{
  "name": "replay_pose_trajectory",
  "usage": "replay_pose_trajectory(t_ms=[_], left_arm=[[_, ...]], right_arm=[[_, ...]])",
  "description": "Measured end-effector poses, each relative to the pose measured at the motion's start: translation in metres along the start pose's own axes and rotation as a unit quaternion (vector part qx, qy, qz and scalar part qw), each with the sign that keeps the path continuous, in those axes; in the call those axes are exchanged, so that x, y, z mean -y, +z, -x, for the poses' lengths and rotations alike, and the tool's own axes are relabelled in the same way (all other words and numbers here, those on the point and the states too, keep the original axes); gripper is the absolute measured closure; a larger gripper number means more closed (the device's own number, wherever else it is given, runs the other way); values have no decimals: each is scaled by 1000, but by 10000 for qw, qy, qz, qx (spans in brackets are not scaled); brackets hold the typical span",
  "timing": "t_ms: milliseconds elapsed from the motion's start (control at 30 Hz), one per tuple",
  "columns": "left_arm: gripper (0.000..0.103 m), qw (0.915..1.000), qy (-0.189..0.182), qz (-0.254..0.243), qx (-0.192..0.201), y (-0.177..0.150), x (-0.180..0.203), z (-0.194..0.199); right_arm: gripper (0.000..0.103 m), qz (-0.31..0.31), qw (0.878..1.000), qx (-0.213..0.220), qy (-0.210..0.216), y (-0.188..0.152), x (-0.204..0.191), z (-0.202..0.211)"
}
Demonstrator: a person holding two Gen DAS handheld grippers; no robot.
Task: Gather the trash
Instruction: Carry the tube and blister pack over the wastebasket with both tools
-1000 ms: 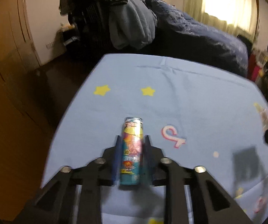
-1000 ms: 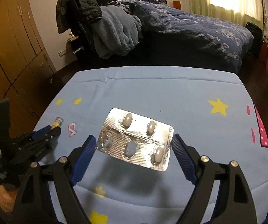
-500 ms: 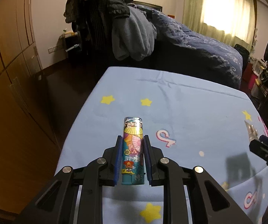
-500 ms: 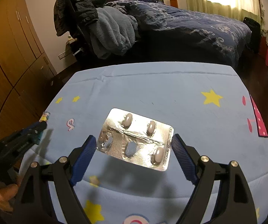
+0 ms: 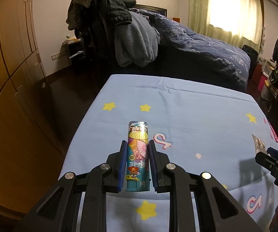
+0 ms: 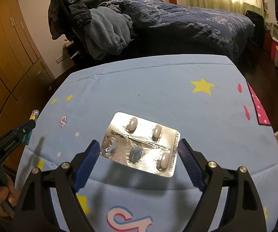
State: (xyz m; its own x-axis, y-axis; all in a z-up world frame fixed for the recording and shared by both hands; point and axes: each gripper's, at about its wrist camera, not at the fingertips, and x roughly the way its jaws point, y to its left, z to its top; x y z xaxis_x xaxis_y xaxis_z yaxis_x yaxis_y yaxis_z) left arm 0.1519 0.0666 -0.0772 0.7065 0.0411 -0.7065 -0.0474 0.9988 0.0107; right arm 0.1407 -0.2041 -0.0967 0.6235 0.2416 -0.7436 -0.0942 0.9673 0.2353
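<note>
Above blue star-print cloth, left gripper clamping colourful tube, right gripper pinching silver blister pack.

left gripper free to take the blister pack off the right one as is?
Probably not: the left gripper is shut on the printed tube, and the blister pack sits clamped in the right gripper.

Two wrist fisheyes, both looking forward along their fingers over the blue table cloth toward the bed.

The left view rides close above the cloth's near-left edge; the right view sits close above its near-middle. Both share the cloth, bed and wardrobe, and each catches the other gripper at its frame edge.
</note>
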Motion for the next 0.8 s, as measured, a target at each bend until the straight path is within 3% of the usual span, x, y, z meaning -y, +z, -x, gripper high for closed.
replay_pose_trajectory(t_ms=[400,800], left_arm=[[81,10000,50,-12,29,-5,10,15],[81,9964,-654,-497,231,-6,94,41]], right_arm=[[20,-175,9998,3,85,-17,23,15],[20,-605,9980,153,-67,-44,81,53]])
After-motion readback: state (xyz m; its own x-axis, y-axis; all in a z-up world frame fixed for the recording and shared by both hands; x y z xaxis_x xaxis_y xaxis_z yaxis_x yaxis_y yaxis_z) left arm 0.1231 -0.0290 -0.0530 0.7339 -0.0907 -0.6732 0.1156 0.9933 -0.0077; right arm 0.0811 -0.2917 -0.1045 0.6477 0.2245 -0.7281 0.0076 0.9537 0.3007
